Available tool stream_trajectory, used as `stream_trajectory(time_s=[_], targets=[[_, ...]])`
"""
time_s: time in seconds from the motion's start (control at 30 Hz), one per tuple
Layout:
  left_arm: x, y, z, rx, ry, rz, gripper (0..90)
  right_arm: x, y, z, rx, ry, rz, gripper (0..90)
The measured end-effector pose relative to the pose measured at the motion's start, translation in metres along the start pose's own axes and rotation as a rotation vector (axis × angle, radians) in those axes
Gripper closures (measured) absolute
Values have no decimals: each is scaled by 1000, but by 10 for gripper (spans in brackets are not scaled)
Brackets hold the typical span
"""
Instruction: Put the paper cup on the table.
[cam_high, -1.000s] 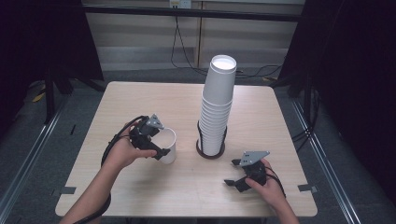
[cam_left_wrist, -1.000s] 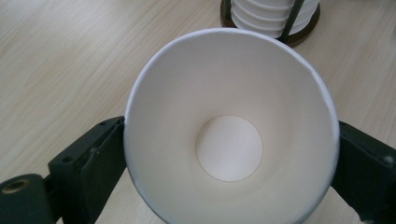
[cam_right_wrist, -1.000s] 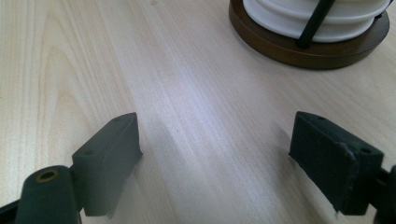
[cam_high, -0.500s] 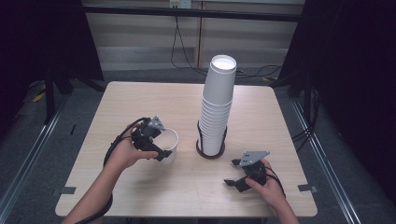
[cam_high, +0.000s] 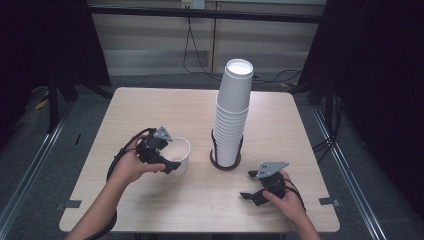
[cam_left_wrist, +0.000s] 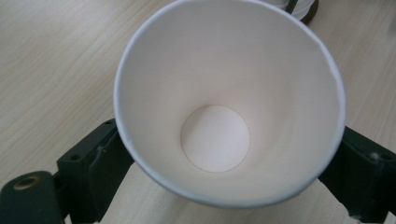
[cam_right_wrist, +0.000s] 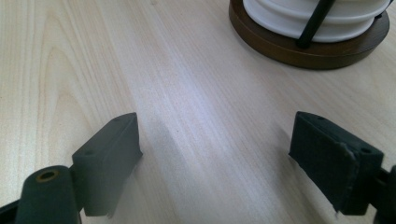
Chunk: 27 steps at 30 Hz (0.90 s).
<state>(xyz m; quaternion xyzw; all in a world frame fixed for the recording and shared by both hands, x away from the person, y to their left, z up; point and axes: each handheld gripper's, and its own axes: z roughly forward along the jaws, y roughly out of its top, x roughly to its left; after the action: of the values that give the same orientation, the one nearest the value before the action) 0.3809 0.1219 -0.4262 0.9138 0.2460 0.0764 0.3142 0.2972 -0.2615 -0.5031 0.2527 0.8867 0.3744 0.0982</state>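
The left tool (cam_high: 167, 159) has just been closing its jaws on the single white cup (cam_high: 177, 154), which sits between them; in the left gripper view the black pads (cam_left_wrist: 100, 161) hug the cup's (cam_left_wrist: 224, 107) outer wall on both sides, its mouth towards the camera. It looks gripped by the body so that it can be carried to the tall stack of cups (cam_high: 231, 117) in its round wooden holder (cam_high: 225, 162), just beside it on the tabletop (cam_high: 150, 107). The right tool (cam_high: 255, 186) rests low with jaws wide and empty, aimed at the holder's base (cam_right_wrist: 308, 46), likely waiting to steady it
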Motion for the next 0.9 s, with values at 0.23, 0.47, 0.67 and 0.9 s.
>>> stream_trajectory(time_s=[0.23, 0.47, 0.67, 0.9], targets=[[0, -8, -2, -24, 0, -25, 107, 0, 0, 0, 0, 0, -1, 155], [1, -20, -5, -34, 8, -48, 116, 0, 0, 0, 0, 0, 0, 155], [2, -28, -5, -39, 11, -57, 120, 0, 0, 0, 0, 0, 0, 155], [2, -35, -4, -45, 15, -59, 126, 0, 0, 0, 0, 0, 0, 155]])
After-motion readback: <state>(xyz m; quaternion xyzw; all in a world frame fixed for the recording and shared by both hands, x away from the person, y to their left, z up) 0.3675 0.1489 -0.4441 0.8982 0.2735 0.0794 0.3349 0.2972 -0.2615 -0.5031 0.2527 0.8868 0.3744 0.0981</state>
